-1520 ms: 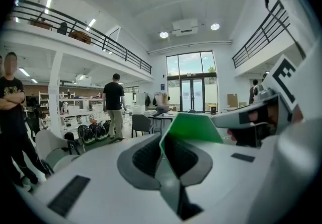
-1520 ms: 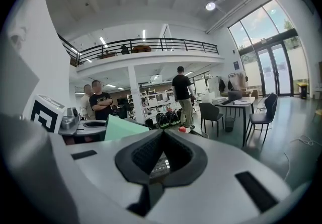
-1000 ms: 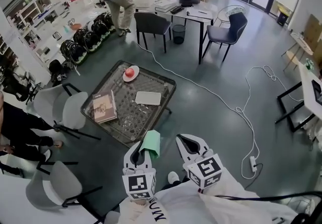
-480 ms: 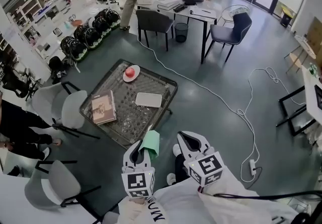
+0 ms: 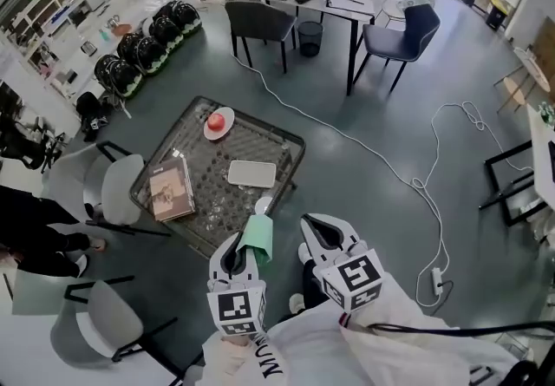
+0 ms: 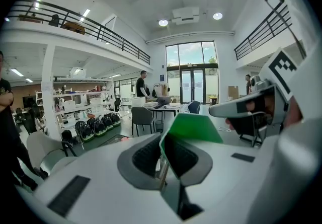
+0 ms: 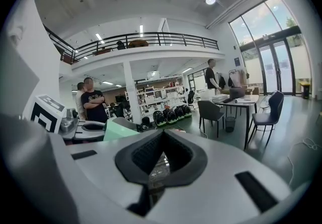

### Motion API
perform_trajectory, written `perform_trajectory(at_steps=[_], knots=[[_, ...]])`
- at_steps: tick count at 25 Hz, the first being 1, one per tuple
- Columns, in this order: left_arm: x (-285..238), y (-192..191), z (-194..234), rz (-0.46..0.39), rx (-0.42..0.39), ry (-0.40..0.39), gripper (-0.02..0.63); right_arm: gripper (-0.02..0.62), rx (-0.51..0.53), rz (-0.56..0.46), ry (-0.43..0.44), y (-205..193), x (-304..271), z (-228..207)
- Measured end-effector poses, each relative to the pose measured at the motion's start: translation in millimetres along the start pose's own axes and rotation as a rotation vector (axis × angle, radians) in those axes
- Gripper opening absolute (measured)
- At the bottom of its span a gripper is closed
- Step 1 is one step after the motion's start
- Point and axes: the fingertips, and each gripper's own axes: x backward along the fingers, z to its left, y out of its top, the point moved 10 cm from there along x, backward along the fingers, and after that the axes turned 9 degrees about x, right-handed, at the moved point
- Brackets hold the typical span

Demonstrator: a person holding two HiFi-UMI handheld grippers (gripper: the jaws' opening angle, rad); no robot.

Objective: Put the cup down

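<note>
The light green cup (image 5: 257, 238), pinched by its wall in the left gripper (image 5: 239, 251), now hangs at the near edge of the low dark mesh-topped surface (image 5: 290, 148), closer than a second ago. The right gripper (image 5: 323, 235) is pressed together, empty. Judgement: approach nearly complete, set-down outstanding.

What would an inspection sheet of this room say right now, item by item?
Surface: low table, just ahead of both grippers.
Job's things: green cup, held in the air near the table's near edge.
Clutter: apple on a plate, book, flat white pad.
Grippers: left gripper jaws shut on the cup's wall; right gripper jaws shut, empty.
Cables: white cable across the floor to a power strip.
Surroundings: desk, chairs, person at the left edge.
</note>
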Motion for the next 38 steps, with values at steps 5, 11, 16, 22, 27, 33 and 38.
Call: perform_trajectory(at_steps=[5,11,16,22,27,33,38], knots=[[-33,3,5,0.023,-0.001,-0.003,0.034,0.005,-0.005,0.026,0.002,-1,-22,-20],[-67,10,10,0.057,0.0,0.008,0.034,0.005,-0.017,0.054,0.009,-1,-50,-46],[-93,6,20,0.093,0.004,0.019,0.034,0.005,-0.022,0.078,0.012,-7,-75,-64],[-125,-1,36,0.142,0.013,0.03,0.034,0.005,-0.028,0.107,0.013,-14,-100,-84],[-154,-8,44,0.192,0.012,0.035,0.034,0.005,-0.041,0.132,0.013,-20,-120,-101],[-190,-17,51,0.244,0.002,0.036,0.034,0.005,-0.055,0.153,0.014,-28,-144,-118],[-219,-26,58,0.281,-0.016,0.056,0.034,0.005,-0.068,0.178,0.013,-34,-157,-133]])
